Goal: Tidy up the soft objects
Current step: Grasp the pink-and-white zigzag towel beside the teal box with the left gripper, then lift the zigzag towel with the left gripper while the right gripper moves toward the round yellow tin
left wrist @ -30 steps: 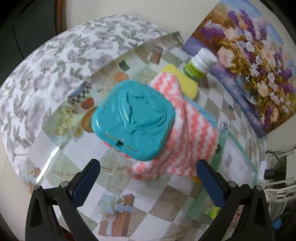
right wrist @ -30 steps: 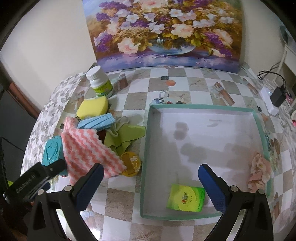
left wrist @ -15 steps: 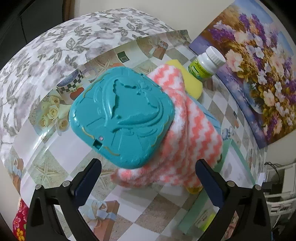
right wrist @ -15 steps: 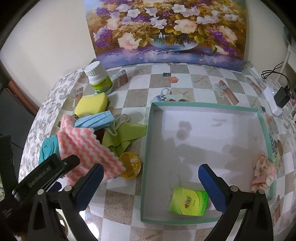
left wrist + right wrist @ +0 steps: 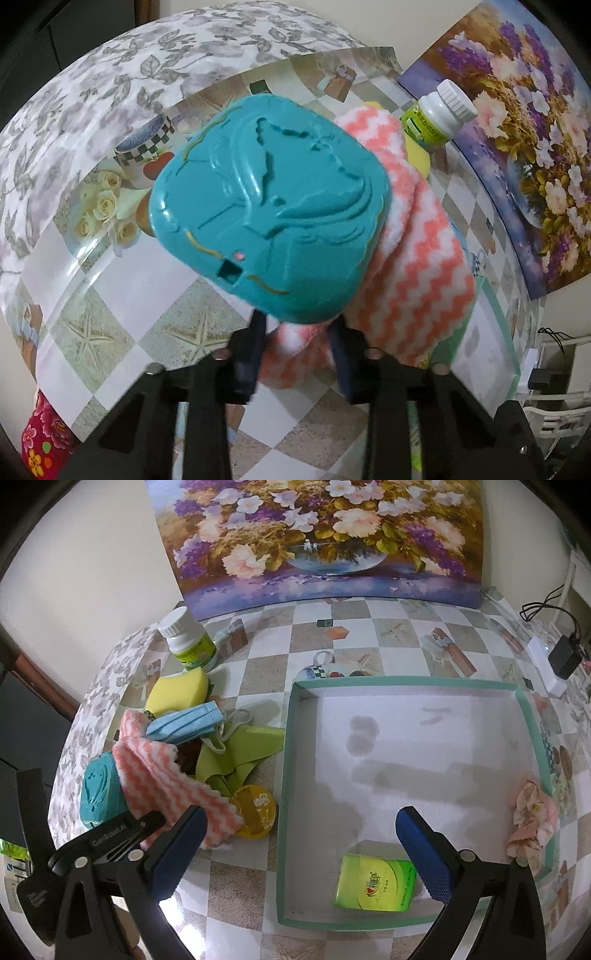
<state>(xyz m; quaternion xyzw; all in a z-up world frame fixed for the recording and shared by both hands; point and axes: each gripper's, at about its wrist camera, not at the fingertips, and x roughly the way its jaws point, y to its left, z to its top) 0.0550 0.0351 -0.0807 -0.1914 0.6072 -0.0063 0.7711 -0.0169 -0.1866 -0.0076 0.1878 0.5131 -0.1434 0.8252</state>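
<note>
A pink-and-white zigzag cloth lies partly under a teal plastic box. My left gripper is closing its jaws on the cloth's near corner, just below the box, and the bunched fabric fills the gap between the fingers. In the right wrist view the same cloth and box sit in a pile left of a teal-rimmed tray. That pile also holds a blue face mask, a green cloth and a yellow sponge. My right gripper hangs open over the tray's near left part, holding nothing.
The tray holds a green tissue packet and a crumpled pink fabric piece. A round yellow lid lies beside the pile, with a white-capped bottle behind it. A flower painting leans on the wall. A charger sits far right.
The left gripper has sunk toward the pile and its jaws have gone from wide open to narrow around the cloth's corner. The right gripper stays over the tray.
</note>
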